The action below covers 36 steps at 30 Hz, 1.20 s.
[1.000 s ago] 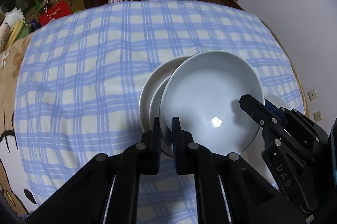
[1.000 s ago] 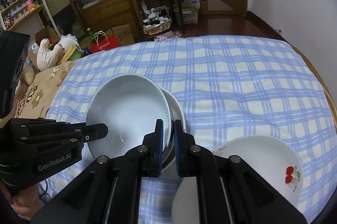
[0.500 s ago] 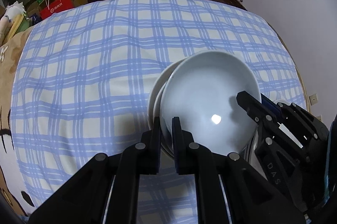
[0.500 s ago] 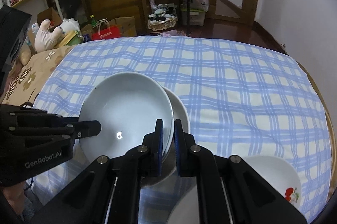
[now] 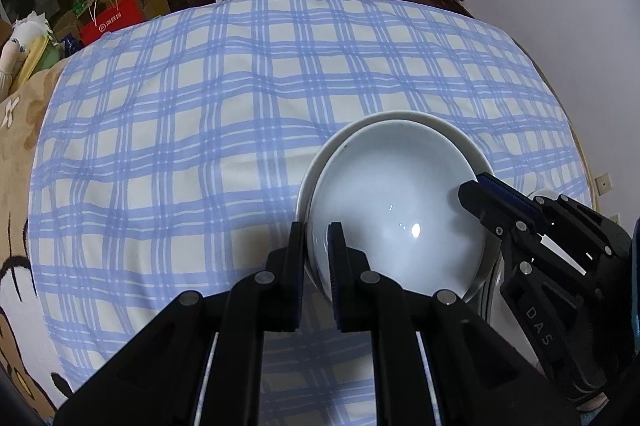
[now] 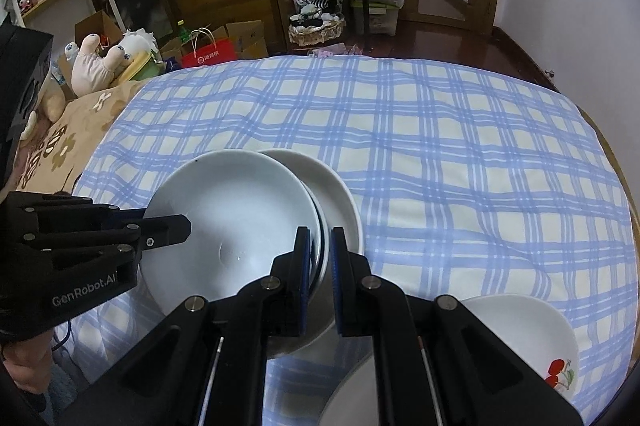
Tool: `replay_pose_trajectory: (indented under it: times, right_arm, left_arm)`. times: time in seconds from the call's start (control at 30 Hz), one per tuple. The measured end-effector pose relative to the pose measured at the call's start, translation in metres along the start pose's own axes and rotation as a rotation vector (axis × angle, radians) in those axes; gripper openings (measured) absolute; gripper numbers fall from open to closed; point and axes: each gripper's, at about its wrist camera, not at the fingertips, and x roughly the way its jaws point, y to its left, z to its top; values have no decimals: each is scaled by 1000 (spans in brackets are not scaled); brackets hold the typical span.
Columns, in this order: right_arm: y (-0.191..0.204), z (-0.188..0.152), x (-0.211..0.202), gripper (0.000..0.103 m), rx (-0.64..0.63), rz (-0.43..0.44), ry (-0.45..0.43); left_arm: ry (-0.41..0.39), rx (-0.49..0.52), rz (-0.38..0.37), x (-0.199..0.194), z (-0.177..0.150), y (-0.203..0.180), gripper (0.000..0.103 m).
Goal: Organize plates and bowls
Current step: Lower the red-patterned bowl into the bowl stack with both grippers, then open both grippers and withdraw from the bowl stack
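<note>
A stack of white shallow bowls (image 5: 400, 210) is held between both grippers above the blue checked tablecloth (image 5: 200, 130). My left gripper (image 5: 317, 246) is shut on the near rim of the stack. My right gripper (image 6: 319, 250) is shut on the stack's rim from the other side; the stack also shows in the right wrist view (image 6: 240, 222). The top bowl sits off-centre on the ones under it. A white plate with a cherry print (image 6: 532, 346) lies at the lower right of the right wrist view.
A grey round dish (image 6: 352, 394) lies under my right gripper. The table edge (image 6: 616, 162) curves close to the wall on the right. A brown flowered blanket (image 6: 52, 142) and plush toys (image 6: 104, 62) lie to the left. Shelves and boxes stand beyond the table.
Both grippers have kept hold of the bowl stack and moved it; the lower bowls now line up more closely under the top bowl, and the views have tilted up toward the room.
</note>
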Motion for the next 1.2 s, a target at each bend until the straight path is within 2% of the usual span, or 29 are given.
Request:
replay_pose_trajectory:
  times: [0.17,0.33,0.43,0.5,0.53,0.6,0.63,0.67,0.7,0.73,0.77,0.83,0.9,1.1,1.2]
  right_arm:
    - [0,4,-6,11,3,10,-18]
    - [-8,8,-16,11,27,13,-39]
    - [-16,10,-22,11,42,9,-49]
    - [-20,12,-25,12,51,2,-53]
    - [-22,13,-25,19,56,-4,-53]
    - [-26,14,-27,40,69,-24,-56]
    - [-27,15,-28,57,77,-33,-61]
    - [-29,16,-29,70,89,-42,-69]
    - [-32,17,-31,75,107,-50,-83]
    - [-33,17,-32,84,117,-51,-89]
    - [-35,18,-33,93,126,-49,-92]
    - [-38,20,-34,103,135,-50,-94]
    - [-38,21,-35,103,130,-60,-97]
    - [-43,21,-33,103,138,-97,-92]
    - [-45,19,-27,103,139,-109,-56]
  left_arm:
    - [1,-23,-24,-2,0,4,11]
    - [-50,0,-49,-18,2,2,16]
    - [-83,8,-25,-27,4,4,22]
    - [-96,0,-13,-30,7,10,34]
    - [-101,-8,-11,-31,8,14,37]
    - [-107,-20,-8,-33,11,22,45]
    - [-114,-27,-3,-34,12,25,47]
    - [-118,-29,-2,-36,14,28,53]
    - [-120,-27,-3,-37,14,31,61]
    - [-119,-23,0,-38,16,33,66]
    - [-119,-17,3,-39,17,35,76]
    - [-129,-12,26,-41,19,38,83]
    - [-119,-27,44,-39,20,44,84]
    - [-28,-75,16,-20,26,61,86]
    - [18,-88,-45,-10,26,66,86]
